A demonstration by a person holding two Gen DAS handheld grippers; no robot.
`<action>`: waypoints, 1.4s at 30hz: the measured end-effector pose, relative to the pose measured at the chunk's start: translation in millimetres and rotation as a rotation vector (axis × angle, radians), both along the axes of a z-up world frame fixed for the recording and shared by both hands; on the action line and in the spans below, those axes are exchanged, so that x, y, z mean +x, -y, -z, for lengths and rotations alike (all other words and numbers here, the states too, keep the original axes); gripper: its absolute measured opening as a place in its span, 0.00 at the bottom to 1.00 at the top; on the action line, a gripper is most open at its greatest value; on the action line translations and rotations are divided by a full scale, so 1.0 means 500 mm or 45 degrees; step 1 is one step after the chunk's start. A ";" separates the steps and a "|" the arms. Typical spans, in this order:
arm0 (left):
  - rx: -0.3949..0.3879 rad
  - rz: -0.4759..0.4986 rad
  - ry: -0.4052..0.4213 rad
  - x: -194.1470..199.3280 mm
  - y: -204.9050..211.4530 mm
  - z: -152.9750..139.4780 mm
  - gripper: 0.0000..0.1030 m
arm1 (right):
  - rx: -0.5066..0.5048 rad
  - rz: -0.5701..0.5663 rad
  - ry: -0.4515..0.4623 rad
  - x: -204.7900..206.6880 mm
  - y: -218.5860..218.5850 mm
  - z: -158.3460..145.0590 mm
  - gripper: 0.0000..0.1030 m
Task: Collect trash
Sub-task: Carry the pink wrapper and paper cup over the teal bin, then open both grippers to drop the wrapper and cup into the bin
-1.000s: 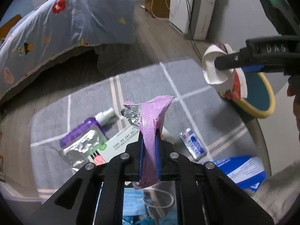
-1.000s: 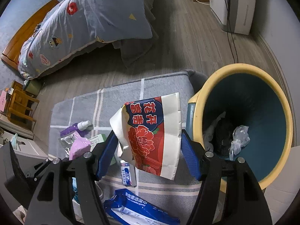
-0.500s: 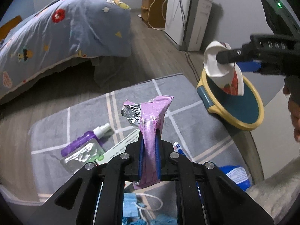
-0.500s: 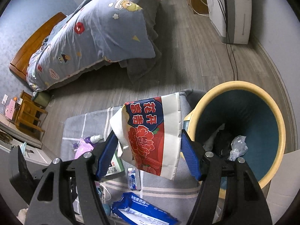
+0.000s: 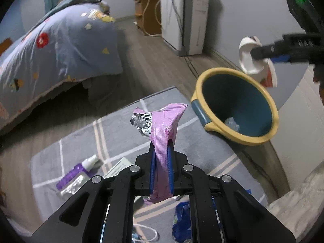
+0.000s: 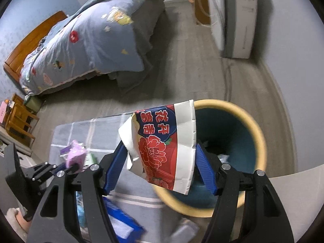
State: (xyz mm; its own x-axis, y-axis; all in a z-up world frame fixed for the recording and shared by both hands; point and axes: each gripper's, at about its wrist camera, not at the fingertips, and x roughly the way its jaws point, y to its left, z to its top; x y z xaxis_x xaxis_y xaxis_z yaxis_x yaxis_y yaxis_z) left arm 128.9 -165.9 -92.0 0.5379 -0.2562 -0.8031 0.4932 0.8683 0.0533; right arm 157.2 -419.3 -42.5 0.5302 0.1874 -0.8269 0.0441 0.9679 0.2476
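**A:** Right tool [image 6: 162, 162] grips the crushed paper cup [image 6: 164, 143] above the bin [image 6: 257, 139] at the rug's far corner. Best release over the middle, not the rim.

**B:** Agreed. Left tool [image 5: 161, 151] pinches the pink wrapper [image 5: 162, 125] above the rug [image 5: 202, 147], short of the bin.

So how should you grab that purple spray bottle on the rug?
The purple spray bottle lies flat on the grey rug, its white cap pointing toward the bed. Best guess: come straight down from above and pinch across the middle of the purple body, one finger on each long side. The body is fatter and steadier than the cap. A silver packet crowds one side, so go carefully.
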 end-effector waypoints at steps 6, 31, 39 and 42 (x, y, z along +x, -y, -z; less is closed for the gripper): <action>-0.024 0.057 -0.011 0.006 0.070 -0.008 0.11 | -0.074 0.132 -0.067 0.024 0.095 0.046 0.64; -0.006 0.256 -0.087 0.104 0.351 0.053 0.14 | -0.045 0.294 -0.187 0.045 0.202 0.148 0.65; -0.044 0.207 -0.076 0.105 0.336 0.053 0.66 | -0.047 0.322 -0.148 0.044 0.208 0.131 0.86; -0.069 0.177 -0.084 0.100 0.317 0.055 0.81 | -0.041 0.338 -0.156 0.045 0.211 0.131 0.90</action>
State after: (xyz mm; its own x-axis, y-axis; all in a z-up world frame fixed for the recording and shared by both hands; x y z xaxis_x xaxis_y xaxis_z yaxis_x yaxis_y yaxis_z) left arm 179.0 -324.4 -119.4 0.4405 -0.3683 -0.8187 0.6100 0.7919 -0.0281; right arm 179.5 -524.8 -108.2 0.4527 0.0283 -0.8912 0.3242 0.9258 0.1941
